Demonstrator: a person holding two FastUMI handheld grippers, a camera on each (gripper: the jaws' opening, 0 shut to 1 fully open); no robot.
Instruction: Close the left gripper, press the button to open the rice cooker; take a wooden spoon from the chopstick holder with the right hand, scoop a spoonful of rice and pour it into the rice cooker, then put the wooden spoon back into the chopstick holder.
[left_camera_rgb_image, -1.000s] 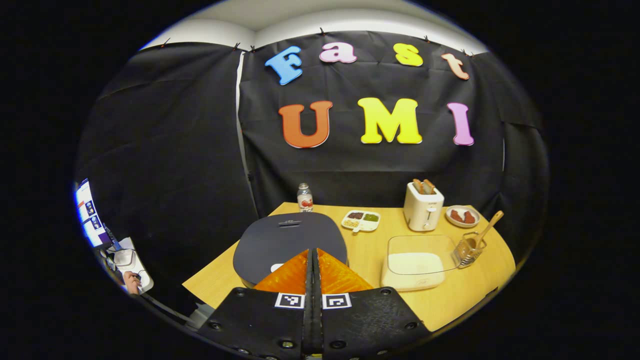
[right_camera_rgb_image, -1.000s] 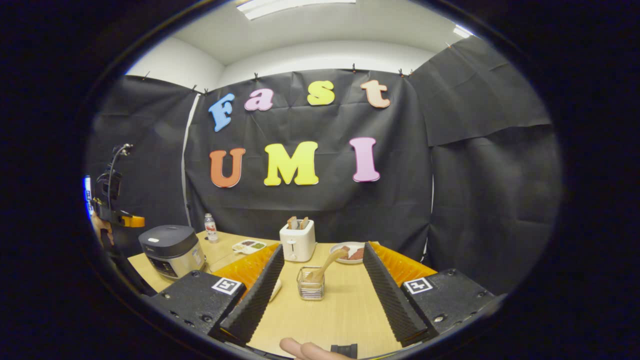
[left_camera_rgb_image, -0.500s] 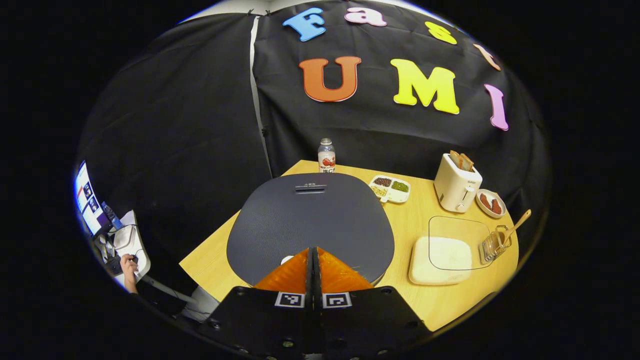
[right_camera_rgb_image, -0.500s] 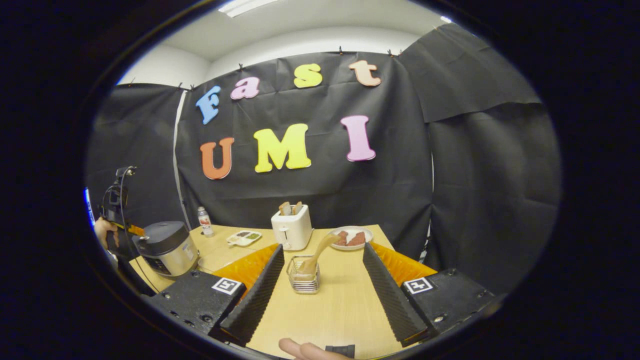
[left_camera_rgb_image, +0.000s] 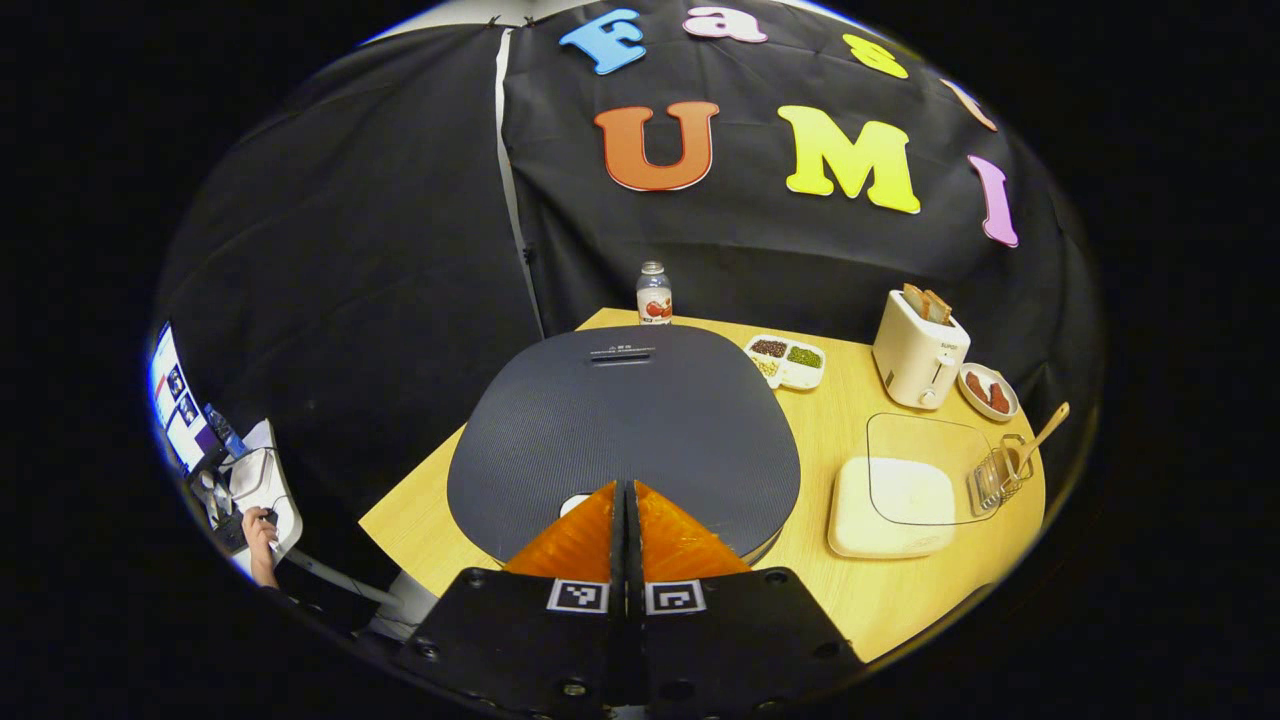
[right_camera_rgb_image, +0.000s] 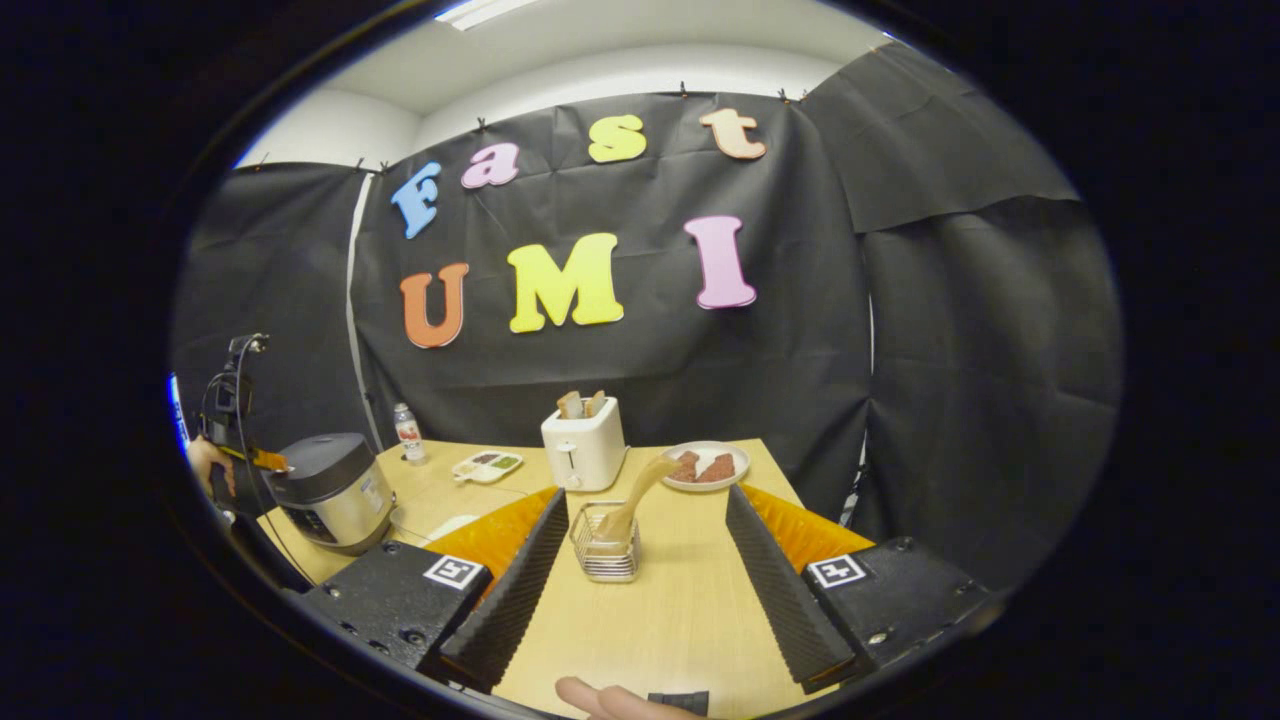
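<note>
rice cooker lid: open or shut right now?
Shut. The rice cooker lid lies flat on the body in both views; the closed left gripper is at its front edge.

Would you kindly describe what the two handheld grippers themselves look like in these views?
Each gripper, left and right, has black bolted finger carriers bearing square black-and-white tags. The right one's fingers have ridged inner faces. Cables loop above the left gripper seen in the right gripper view.

Left gripper view: high, close above dark grey ribbed rice cooker lid (left_camera_rgb_image: 622, 425), looking steeply down and forward across light wooden worktop (left_camera_rgb_image: 830, 420). Right gripper view: low near worktop's (right_camera_rgb_image: 680, 610) front edge, facing level toward booth wall, wire-mesh chopstick holder (right_camera_rgb_image: 603, 543) near. Shared: cooker (right_camera_rgb_image: 328, 490), white toaster (left_camera_rgb_image: 917, 348) (right_camera_rgb_image: 584, 449), holder (left_camera_rgb_image: 990, 478).
</note>
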